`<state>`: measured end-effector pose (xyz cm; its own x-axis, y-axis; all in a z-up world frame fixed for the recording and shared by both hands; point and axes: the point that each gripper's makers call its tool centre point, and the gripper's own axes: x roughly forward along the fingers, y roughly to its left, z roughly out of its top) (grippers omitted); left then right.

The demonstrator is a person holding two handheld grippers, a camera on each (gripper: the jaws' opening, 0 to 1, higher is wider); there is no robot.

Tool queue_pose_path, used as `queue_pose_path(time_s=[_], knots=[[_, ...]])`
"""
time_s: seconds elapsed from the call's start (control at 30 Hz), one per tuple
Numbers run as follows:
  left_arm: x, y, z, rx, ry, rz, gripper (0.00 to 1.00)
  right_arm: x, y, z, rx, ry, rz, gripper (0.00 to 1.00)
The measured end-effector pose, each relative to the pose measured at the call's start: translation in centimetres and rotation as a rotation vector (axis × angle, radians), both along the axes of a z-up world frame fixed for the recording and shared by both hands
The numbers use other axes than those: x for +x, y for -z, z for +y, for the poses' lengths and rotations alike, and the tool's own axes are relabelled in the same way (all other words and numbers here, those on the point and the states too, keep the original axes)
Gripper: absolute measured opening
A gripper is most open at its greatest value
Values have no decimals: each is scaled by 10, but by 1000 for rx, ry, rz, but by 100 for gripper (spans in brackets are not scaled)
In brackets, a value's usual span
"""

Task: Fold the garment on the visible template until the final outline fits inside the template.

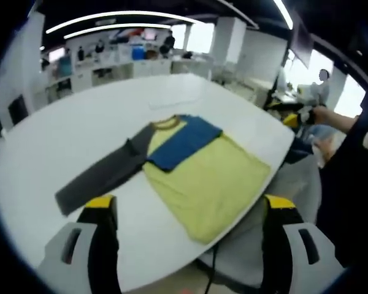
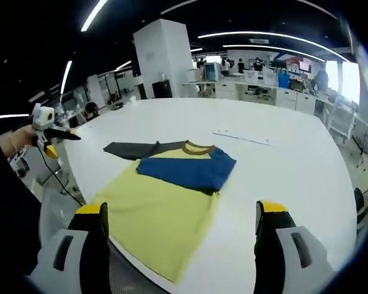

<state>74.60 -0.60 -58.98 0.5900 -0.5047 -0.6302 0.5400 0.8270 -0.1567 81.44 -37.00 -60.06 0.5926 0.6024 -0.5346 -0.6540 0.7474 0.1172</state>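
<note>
Left gripper view
Left gripper [image 1: 187,208]: its two grey jaws with yellow tips rose from the bottom of the view, spread wide apart, with nothing between them.
Shirt [image 1: 211,174]: a yellow long-sleeved garment lay flat on the white table [image 1: 80,122], ahead of the jaws and between their lines, apart from both tips.
Blue sleeve [image 1: 184,142]: folded across the chest of the shirt, lying on the yellow cloth beyond the jaws.
Grey sleeve [image 1: 104,171]: stretched straight out from the shoulder, its cuff end just beyond the left jaw's tip.
Hem: the lower edge of the shirt lay at the table's near edge, between the jaws; whether it hung over could not be told.
Other gripper [image 1: 297,116]: seen far off to the right, held by a person's hand; the stand of its jaws could not be told.

Right gripper view
Right gripper [image 2: 181,214]: jaws likewise wide apart and holding nothing, above the near table edge.
Shirt [image 2: 153,214]: lay ahead between the jaws, its yellow body nearest, hem at the table edge.
Blue sleeve [image 2: 187,168]: across the chest, beyond the yellow body.
Grey sleeve [image 2: 132,149]: pointed away to the left, beyond the left jaw.
Thin line [image 2: 242,138]: a faint mark on the table beyond the collar, well apart from the jaws.
</note>
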Motion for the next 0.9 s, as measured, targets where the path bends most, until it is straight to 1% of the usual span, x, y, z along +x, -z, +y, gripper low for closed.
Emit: queue_pose_path(time_s=[0.1, 0.27, 0.37, 0.67, 0.9], knots=[[-2, -2, 0, -8, 3, -1, 93, -7, 4, -7, -10, 12, 12, 100], [-4, -3, 1, -5, 4, 10, 93, -12, 7, -12, 4, 44, 29, 100], [-4, -4, 0, -5, 6, 12, 93, -11, 6, -10, 11, 49, 29, 100], [0, -6, -1, -12, 4, 10, 92, -4, 1, -1, 10, 29, 15, 100], [3, -1, 5, -12, -19, 10, 93, 0, 2, -2, 4, 28, 13, 100]])
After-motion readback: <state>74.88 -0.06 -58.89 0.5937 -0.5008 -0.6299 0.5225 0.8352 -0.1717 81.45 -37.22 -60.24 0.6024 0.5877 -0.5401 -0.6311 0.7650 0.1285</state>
